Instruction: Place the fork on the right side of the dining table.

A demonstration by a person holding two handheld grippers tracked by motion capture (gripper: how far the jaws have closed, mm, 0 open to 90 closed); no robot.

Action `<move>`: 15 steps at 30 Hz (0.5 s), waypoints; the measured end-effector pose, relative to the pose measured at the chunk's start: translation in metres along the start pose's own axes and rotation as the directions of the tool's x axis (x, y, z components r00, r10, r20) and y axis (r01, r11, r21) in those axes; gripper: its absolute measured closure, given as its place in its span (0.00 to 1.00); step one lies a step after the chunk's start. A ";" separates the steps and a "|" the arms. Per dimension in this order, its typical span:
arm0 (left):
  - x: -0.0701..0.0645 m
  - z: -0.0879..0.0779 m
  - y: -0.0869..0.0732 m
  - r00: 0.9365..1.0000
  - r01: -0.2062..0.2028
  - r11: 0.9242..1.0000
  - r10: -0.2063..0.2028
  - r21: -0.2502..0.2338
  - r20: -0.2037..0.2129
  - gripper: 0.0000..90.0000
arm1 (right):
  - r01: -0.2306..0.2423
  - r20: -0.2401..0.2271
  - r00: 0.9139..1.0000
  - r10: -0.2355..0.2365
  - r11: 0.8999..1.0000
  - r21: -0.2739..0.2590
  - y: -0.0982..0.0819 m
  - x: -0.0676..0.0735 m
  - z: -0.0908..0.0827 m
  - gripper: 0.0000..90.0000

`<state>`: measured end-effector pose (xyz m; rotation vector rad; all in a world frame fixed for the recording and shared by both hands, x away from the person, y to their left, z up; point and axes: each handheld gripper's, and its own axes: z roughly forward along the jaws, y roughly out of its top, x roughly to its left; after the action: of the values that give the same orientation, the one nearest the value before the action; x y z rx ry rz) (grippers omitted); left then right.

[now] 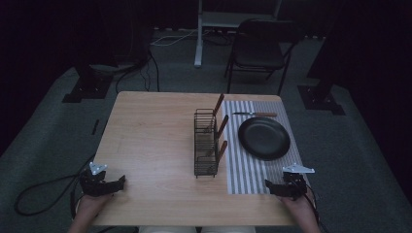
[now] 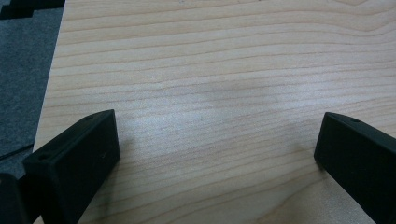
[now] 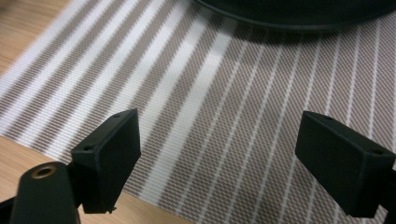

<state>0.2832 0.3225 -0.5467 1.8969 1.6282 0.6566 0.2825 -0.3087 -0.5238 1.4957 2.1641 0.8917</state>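
At the bench's [image 1: 155,141] near corners, left gripper [image 1: 121,182] and right gripper [image 1: 268,185] rest, jaws apart and empty. Farther off, the tall wire cutlery rack [image 1: 205,143] beside the black plate [image 1: 264,138] could topple if clipped.

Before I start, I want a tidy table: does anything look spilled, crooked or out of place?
Nothing stands out. The wire rack stands upright with wooden-handled cutlery in it, the black plate sits flat on the striped mat, and a knife lies beyond the plate. No spills show.
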 end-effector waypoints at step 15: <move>0.000 0.000 0.000 1.000 -0.002 1.000 0.002 0.001 0.000 0.00 | 0.021 -0.045 0.999 -0.023 0.998 -0.057 0.029 0.012 0.000 0.16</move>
<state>0.2831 0.3226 -0.5467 1.8993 1.6275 0.6566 0.2979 -0.2907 -0.5037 1.4354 2.1639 0.9803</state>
